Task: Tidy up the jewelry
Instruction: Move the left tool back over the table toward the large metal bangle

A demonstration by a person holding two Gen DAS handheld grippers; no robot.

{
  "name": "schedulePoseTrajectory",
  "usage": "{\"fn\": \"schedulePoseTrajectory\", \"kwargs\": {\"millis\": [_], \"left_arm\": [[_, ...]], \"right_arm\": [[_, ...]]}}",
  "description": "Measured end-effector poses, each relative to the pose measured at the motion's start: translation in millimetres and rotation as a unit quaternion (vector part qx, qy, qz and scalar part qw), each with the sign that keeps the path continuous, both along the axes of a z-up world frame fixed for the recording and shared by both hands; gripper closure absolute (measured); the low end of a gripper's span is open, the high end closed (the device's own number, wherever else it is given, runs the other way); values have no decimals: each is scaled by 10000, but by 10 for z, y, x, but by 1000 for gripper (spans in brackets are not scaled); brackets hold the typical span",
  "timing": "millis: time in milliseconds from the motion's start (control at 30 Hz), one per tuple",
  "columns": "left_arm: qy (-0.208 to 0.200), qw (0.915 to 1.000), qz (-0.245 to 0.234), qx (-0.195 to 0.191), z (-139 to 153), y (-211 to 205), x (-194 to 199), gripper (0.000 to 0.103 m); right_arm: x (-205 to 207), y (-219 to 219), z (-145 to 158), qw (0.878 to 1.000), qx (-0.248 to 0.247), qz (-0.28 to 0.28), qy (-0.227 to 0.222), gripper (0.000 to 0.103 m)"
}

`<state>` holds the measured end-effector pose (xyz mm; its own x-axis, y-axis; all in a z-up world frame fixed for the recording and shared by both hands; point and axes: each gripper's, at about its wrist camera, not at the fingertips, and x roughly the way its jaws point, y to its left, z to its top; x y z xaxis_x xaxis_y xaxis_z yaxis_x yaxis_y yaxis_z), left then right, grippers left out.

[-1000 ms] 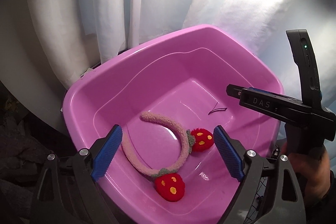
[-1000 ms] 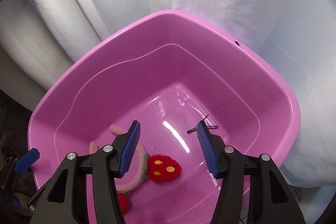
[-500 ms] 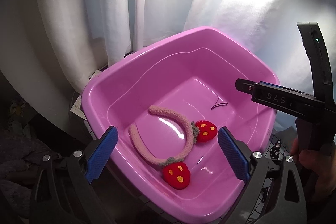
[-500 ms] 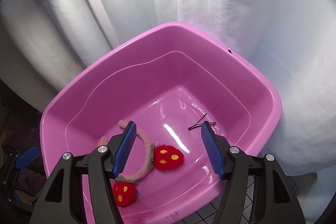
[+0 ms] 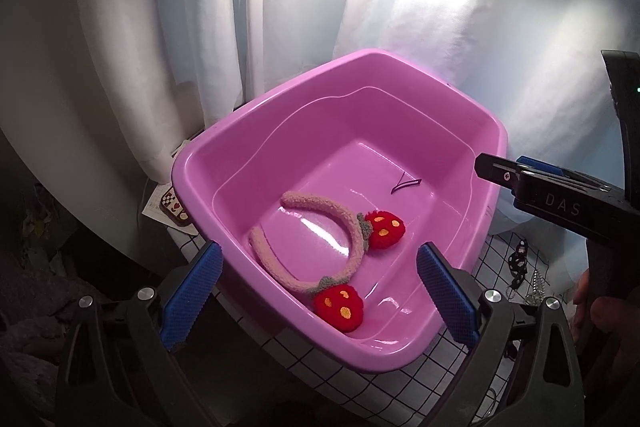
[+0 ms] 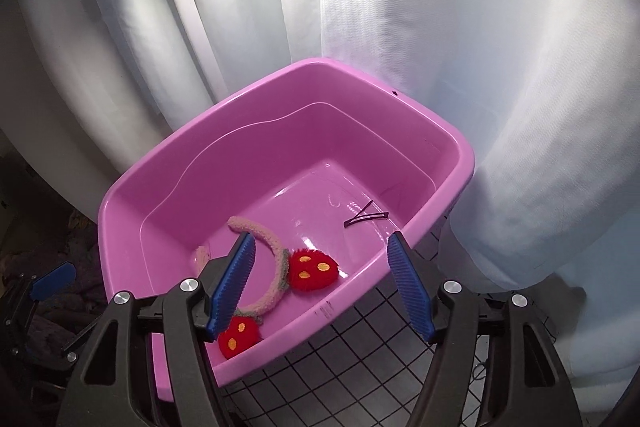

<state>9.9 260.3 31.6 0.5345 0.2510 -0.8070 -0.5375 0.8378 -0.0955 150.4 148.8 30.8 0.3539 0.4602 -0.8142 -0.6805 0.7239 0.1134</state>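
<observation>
Left wrist: headband (image 5: pixel 320 247) lies in basin (image 5: pixel 280 115).

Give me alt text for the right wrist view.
A pink tub holds a fuzzy strawberry headband and a dark hairpin. The right tool hangs open and empty above its near rim, white curtains behind.

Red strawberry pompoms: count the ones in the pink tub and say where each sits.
2. One strawberry pompom lies mid-floor of the tub, beside the fuzzy headband's curve. The other pompom lies at the near wall, at the headband's lower bend. None looks hidden.
</observation>
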Motion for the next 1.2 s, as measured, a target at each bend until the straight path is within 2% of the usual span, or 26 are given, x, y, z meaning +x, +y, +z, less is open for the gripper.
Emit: {"fn": "schedulePoseTrajectory", "kwargs": {"millis": [367, 533, 700, 900, 1100, 1200], "left_arm": [[-234, 9981, -526, 200, 205, -348, -228, 7], [-239, 9944, -1022, 158, 192, -608, -219, 7], [-292, 9865, -1613, -9, 127, -906, -199, 7], [-203, 9712, -2371, -137, -21, -1338, -91, 6], [86, 9502, -3098, -338, -340, -1818, -4, 6], [225, 9439, -3271, -404, -486, -2035, -28, 6]], "right_arm": [[-409, -806, -12, 9960, 319, -837, -27, 34], [-636, -1313, -128, 9906, 390, -1312, 58, 34], [-947, -1958, -265, 9816, 315, -1878, 134, 34], [-1343, -2702, -428, 9595, 177, -2801, 255, 34], [-1724, -3369, -511, 9254, 212, -3773, 277, 34], [-1896, -3676, -565, 9125, 136, -4078, 286, 34]]}}
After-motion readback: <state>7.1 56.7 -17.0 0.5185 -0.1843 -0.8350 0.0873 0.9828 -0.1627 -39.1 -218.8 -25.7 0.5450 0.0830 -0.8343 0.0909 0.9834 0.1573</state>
